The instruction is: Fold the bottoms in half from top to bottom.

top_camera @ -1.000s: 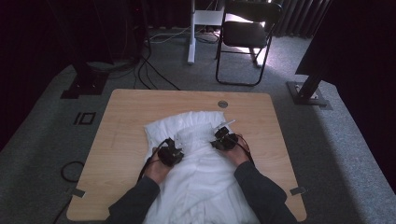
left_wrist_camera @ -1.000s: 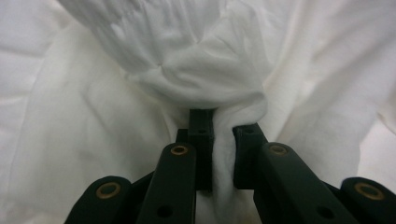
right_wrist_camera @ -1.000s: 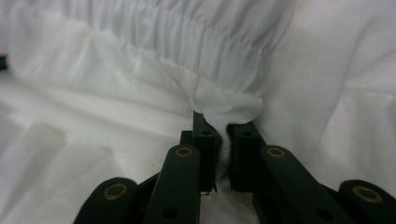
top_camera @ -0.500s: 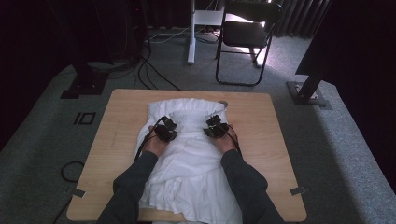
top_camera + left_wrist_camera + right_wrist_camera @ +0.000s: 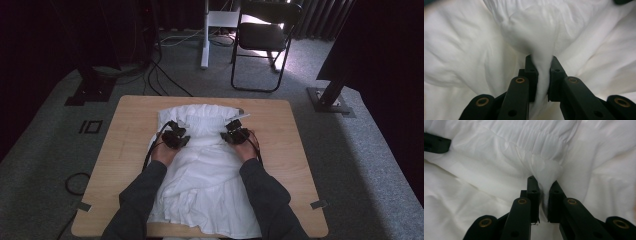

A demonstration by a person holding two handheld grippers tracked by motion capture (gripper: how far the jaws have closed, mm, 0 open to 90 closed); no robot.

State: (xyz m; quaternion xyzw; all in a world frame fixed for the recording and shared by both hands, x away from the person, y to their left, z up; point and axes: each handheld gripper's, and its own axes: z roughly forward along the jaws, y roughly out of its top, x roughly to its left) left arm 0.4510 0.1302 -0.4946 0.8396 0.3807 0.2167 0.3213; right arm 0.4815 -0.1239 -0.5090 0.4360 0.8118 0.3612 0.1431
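On the wooden table, both tools pinch bunched folds of seemingly one white garment.

A light wooden table with rounded corners stands on grey carpet. A white cloth lies rumpled down its middle, from near the far edge to the near edge, where it hangs slightly over. Bare wood shows on both sides of the cloth. Beside the table's near corners, small grey tape strips lie on the carpet.
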